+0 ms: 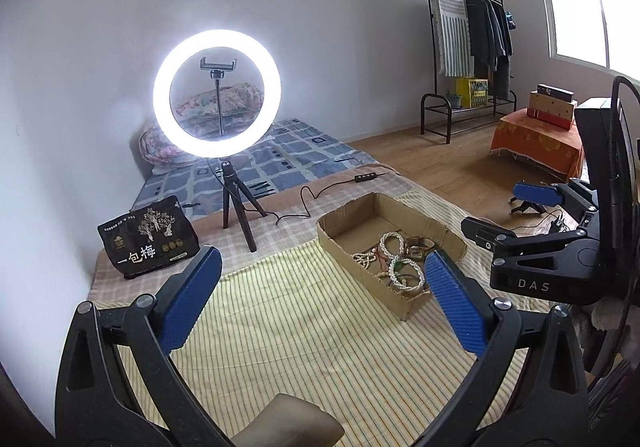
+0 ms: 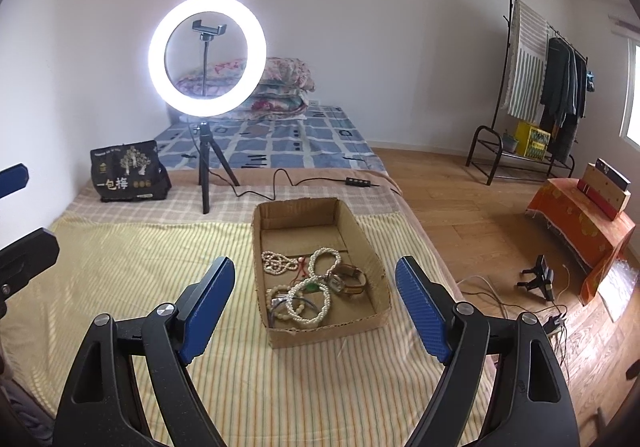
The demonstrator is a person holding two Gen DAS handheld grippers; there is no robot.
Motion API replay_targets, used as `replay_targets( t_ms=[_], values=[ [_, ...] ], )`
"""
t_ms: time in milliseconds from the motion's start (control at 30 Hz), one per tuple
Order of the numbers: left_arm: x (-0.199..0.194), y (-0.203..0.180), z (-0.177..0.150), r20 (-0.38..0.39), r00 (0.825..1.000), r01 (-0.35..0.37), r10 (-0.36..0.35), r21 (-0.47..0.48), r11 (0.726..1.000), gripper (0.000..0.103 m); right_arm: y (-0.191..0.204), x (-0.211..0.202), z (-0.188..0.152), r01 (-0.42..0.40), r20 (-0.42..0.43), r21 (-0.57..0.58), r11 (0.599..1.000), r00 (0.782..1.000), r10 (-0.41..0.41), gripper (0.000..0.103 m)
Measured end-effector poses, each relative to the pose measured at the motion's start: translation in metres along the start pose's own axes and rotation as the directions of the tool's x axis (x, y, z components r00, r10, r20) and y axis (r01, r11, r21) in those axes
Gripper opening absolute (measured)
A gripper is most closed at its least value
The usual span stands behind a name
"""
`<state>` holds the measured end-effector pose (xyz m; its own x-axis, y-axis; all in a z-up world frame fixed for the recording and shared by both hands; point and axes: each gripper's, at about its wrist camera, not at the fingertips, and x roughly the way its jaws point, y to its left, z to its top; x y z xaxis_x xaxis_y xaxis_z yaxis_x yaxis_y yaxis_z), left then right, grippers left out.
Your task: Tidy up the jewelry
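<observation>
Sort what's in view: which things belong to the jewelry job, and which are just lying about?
Job: cardboard box; pearl bracelets; bead necklace; watch; left gripper and right gripper, both open and empty.

Lying about: ring light; black snack bag; clothes rack; folded quilts.

On the striped cloth point(image 2: 160, 267), toward its right edge — a cardboard box point(image 2: 298, 213) with jewelry point(image 2: 308, 287) piled in its near half. Behind the box, by the far edge — a ring light point(image 2: 207, 55) on a tripod, with a printed bag point(image 2: 128, 173) to its left near the far left corner.
</observation>
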<state>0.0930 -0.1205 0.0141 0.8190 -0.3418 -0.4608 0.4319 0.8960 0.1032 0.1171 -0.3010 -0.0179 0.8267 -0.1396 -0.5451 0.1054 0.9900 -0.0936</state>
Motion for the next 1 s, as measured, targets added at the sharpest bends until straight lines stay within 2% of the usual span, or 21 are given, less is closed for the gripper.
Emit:
replay_targets(
  t_ms=[1000],
  values=[
    [0.0000, -0.0056, -0.0007, 0.004, 1.000, 0.002, -0.002, 0.009, 1.000, 0.103, -0.0033, -0.0009, -0.0009, 0.007, -0.004, 0.006, 1.000, 1.000, -0.007, 0.083]
  ],
)
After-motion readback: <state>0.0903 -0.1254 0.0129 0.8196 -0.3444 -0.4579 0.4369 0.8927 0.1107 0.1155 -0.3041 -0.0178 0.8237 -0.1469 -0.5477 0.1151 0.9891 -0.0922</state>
